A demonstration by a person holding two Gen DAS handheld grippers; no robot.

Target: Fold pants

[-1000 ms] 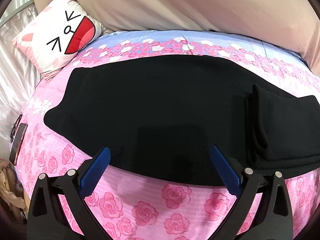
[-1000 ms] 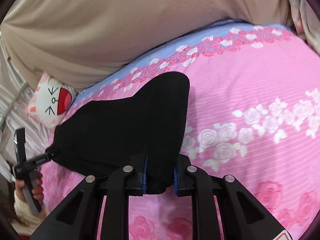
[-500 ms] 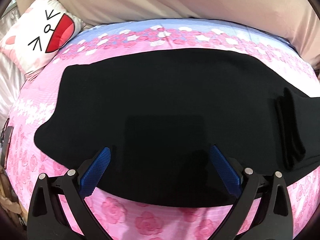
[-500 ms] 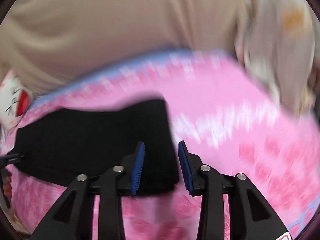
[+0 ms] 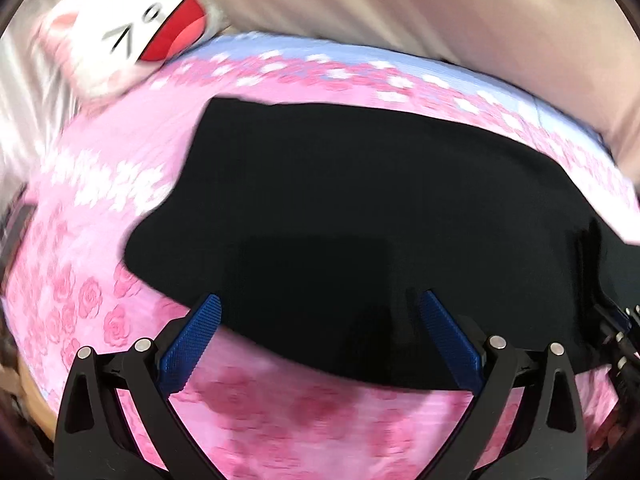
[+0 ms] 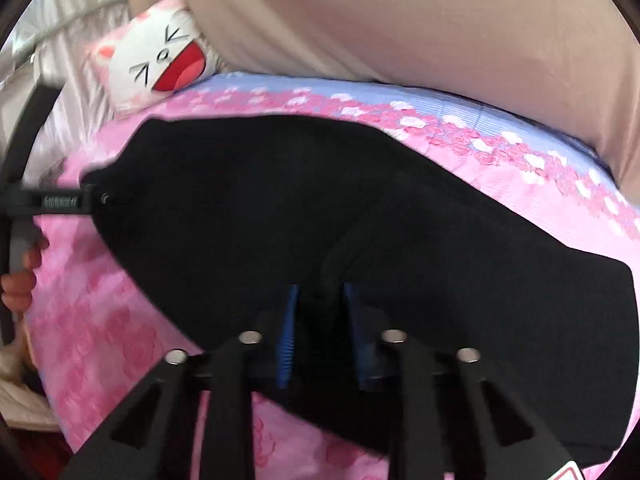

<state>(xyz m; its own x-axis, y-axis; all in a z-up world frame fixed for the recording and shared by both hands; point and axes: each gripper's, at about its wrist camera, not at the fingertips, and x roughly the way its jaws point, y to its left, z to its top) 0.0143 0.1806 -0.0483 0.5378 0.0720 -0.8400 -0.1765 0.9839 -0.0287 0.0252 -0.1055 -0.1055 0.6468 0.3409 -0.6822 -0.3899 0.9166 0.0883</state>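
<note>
Black pants lie flat across a pink rose-print bed cover, one end folded over at the right. My left gripper is open and empty, its blue pads hovering at the near edge of the pants. In the right wrist view the pants fill the middle. My right gripper has its pads narrowly apart, astride a raised fold near the pants' near edge; whether they pinch it is unclear. The left gripper shows at the far left of that view, held by a hand.
A white cat-face pillow rests at the head of the bed, also in the right wrist view. A beige quilt is bunched along the far side. A dark flat object lies at the left bed edge.
The right gripper let go of the pants end, opened, swung left and now sits narrow over a fold in the middle. The left gripper stayed open and shifted left.
</note>
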